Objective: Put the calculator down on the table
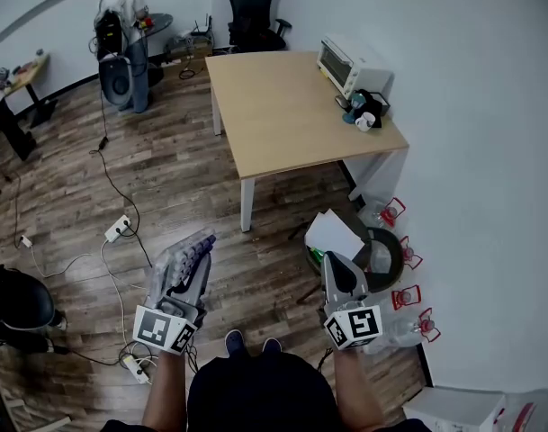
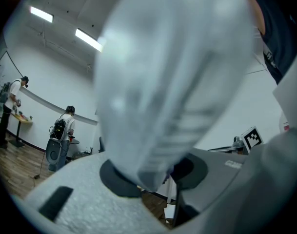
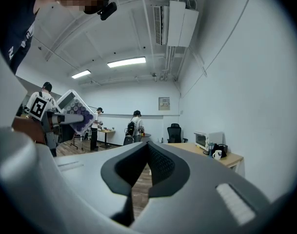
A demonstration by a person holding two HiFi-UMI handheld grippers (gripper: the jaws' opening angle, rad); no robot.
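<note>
Head view: the left gripper is clamping the calculator, near of the far table; the right gripper is holding nothing, jaws together.

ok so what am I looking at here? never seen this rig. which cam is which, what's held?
No robot: a person carries a two-jaw gripper in each hand. The head view looks down from their head; the other two cameras ride on the grippers, looking along the jaws. The left gripper is clamped on a calculator, the grey blur filling its view. The right gripper is shut and empty. Ahead stands a wooden table with a toaster oven and a mug.
</note>
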